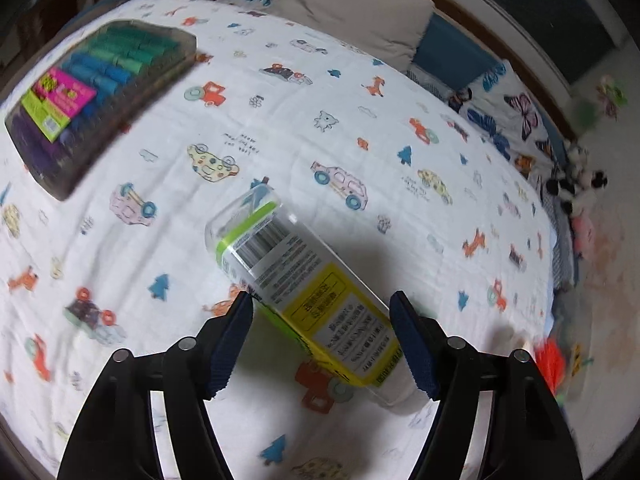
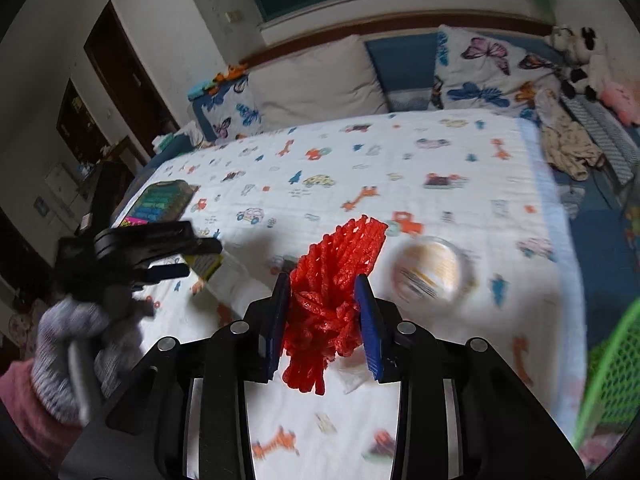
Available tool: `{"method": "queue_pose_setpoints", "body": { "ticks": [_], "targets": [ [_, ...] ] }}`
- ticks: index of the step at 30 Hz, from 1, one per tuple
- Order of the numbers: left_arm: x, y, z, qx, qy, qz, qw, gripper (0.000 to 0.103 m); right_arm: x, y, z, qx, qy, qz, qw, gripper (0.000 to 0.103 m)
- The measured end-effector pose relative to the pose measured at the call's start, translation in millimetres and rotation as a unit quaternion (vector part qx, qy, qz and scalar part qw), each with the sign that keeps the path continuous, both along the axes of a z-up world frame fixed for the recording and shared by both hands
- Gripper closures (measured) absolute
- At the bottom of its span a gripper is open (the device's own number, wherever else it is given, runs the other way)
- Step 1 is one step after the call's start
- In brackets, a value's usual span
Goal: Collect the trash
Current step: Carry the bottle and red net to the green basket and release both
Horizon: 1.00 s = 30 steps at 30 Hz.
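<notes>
Left gripper (image 1: 322,344): spread wide; clear box (image 1: 304,292) is framed between the fingers, contact not discernible.
Box: laid mid-sheet (image 1: 280,120), bare fabric around.
Right gripper (image 2: 325,316): clamped on red netting (image 2: 336,272).
Basket (image 2: 608,368): seen at 4 o'clock.

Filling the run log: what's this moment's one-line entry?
left tool: open around clear box | right tool: shut on red mesh | green basket: right
</notes>
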<state>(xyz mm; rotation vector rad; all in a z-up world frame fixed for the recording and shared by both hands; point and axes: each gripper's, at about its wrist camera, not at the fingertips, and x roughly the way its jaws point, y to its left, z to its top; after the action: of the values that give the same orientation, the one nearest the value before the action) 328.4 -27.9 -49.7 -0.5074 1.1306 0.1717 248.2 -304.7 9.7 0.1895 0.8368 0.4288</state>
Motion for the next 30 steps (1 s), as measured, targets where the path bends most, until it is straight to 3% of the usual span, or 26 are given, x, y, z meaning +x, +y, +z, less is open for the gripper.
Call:
{"method": "queue_pose_setpoints", "body": {
  "ticks": [4,7,14,23,30],
  "targets": [
    [9.4,-2.5,-5.0,0.008,0.010,0.017,0.9998,0.034,-22.0,-22.6,3.2,0.017,-0.002,-0.005,1.000,0.070],
    [13.0,-1.0,-11.8,-0.009,0.015,0.019,0.9997,0.041,-34.7,-35.1,5.8,0.036,-0.003,-0.011,0.999,0.070],
    [-0.2,-5.0,-1.6,-0.012,-0.006,-0.011,0.9999,0.050,-63.9,-61.4,14.5,0.040,-0.019,-0.044,0.998,0.070],
    [-40.8,-41.8,36.0,-0.026,-0.060,-0.108,0.9919,0.055,-102.3,-122.1,4.5,0.008,-0.013,-0.123,0.992,0.070],
    [-69.4,-107.7,67.8,-0.041,-0.097,-0.204,0.9733,0.055,-135.7,-174.9,-10.6,-0.039,-0.004,-0.196,0.980,0.070]
  ]
}}
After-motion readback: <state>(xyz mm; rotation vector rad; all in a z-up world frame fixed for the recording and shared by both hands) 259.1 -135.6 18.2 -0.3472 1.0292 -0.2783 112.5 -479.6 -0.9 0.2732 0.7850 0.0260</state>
